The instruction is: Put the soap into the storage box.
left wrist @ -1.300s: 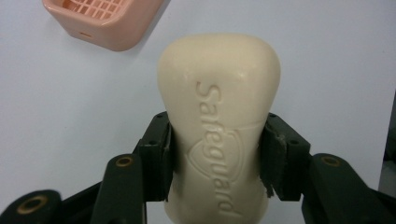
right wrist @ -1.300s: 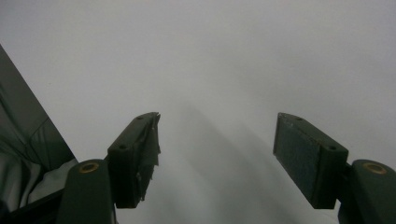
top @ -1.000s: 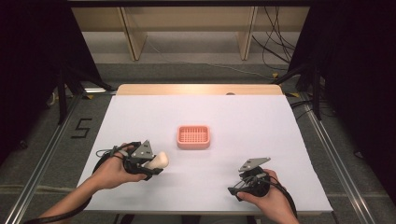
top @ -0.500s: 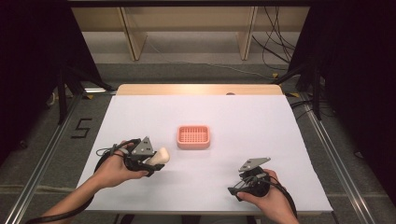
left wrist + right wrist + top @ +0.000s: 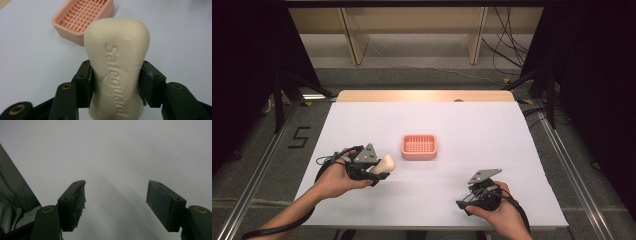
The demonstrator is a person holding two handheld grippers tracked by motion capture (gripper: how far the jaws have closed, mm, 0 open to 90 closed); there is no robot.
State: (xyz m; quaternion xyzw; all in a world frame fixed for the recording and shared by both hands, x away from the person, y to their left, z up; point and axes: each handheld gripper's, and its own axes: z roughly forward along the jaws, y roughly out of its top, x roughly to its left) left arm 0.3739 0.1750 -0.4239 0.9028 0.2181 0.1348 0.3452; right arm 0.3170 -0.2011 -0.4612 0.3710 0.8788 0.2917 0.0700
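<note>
Two black jaws of the left gripper (image 5: 115, 82) press against the flanks of a cream bar of soap (image 5: 117, 65), the pads closed firmly on its lower half while its rounded upper end juts forward past them. The word "Safeguard" and a shield mark are moulded into the bar's upper face. Just beyond the soap, seen from the left gripper view, a pink soap dish (image 5: 82, 18) with a gridded floor sits on the white table top (image 5: 30, 62), apart from the bar and not touching it.

From the high view, the left gripper (image 5: 379, 169) is held by the person's left hand (image 5: 334, 177) near the table's left front, the soap (image 5: 384, 163) pointing toward the soap dish (image 5: 419, 147), which lies near the middle of the white table (image 5: 492, 130). A black cable trails from the gripper back along the forearm.

At the right front of the table, the right hand (image 5: 494, 212) holds the right gripper (image 5: 464, 202) low over the surface. In the right gripper view, its jaws (image 5: 115, 203) stand wide apart with nothing between them, only bare white table top (image 5: 120, 152) beyond; the left pad's (image 5: 79, 197) covering looks frayed at its edge. The two grippers are well apart, with the dish between and beyond them.
</note>
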